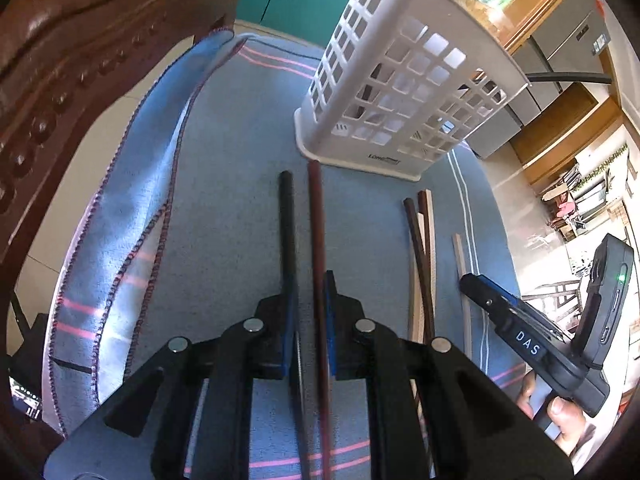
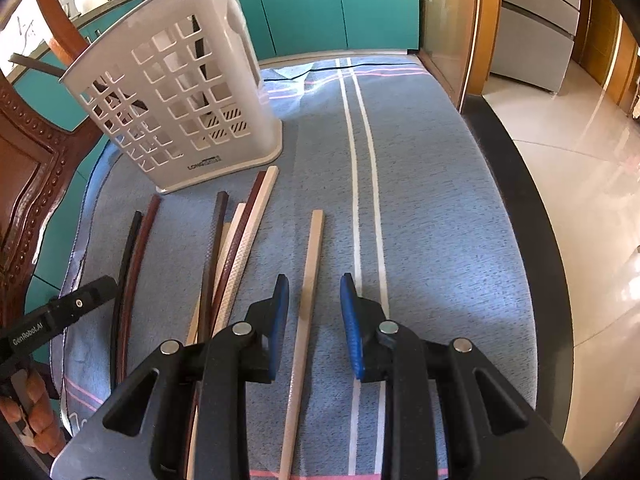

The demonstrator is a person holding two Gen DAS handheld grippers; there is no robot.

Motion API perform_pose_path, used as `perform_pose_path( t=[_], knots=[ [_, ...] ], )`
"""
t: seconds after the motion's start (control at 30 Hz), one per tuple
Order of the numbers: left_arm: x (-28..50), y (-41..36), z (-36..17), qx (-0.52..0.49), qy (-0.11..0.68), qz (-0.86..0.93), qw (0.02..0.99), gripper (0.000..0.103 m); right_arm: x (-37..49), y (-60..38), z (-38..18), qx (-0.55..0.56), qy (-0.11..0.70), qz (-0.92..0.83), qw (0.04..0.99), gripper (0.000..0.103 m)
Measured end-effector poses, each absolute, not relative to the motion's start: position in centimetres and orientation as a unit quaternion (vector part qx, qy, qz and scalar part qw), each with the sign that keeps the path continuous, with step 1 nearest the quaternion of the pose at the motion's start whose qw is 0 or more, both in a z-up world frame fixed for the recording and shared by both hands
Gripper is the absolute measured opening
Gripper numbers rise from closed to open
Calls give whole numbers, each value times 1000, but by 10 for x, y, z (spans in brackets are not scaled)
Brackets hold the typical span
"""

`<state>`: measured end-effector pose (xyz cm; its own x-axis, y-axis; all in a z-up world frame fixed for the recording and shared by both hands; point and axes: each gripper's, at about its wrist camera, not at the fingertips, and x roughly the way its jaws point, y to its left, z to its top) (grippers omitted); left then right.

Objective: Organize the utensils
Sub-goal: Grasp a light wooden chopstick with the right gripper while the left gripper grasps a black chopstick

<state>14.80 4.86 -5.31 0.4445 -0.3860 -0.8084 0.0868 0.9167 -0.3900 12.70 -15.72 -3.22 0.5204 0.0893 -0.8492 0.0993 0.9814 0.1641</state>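
A white slotted utensil holder stands on the blue cloth; it also shows in the right wrist view. Several chopsticks lie in front of it. My left gripper straddles a reddish-brown chopstick, jaws narrowly apart, with a black chopstick just left of the left finger. My right gripper is open over a single beige chopstick lying on the cloth. A mixed bundle of brown and beige chopsticks lies between the two grippers.
A carved wooden chair stands at the left. The cloth covers a table with a dark rim at the right, tiled floor beyond. Teal cabinets stand behind.
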Motion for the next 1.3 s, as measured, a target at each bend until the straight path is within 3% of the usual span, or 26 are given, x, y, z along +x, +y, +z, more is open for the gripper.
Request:
perform_pose_path(
  t=[0.1,0.47,0.73,1.03,1.13,1.3],
  knots=[
    [146,47,-51,-130,503,-130,845,13,127,-157,-32,95,490,-3,867,32],
    [148,28,-62,-57,504,-83,858,18,127,-151,-36,49,496,-25,867,32],
    [149,5,-63,-11,495,-84,865,42,126,-144,-39,20,495,-26,869,38],
    [136,-8,-58,9,492,-70,868,43,124,-139,-39,12,492,-28,870,40],
    [138,-4,-56,10,492,-60,869,32,123,-140,-39,12,491,-29,870,40],
    [140,3,-59,6,491,-59,869,32,124,-139,-39,13,491,-29,871,40]
  ],
)
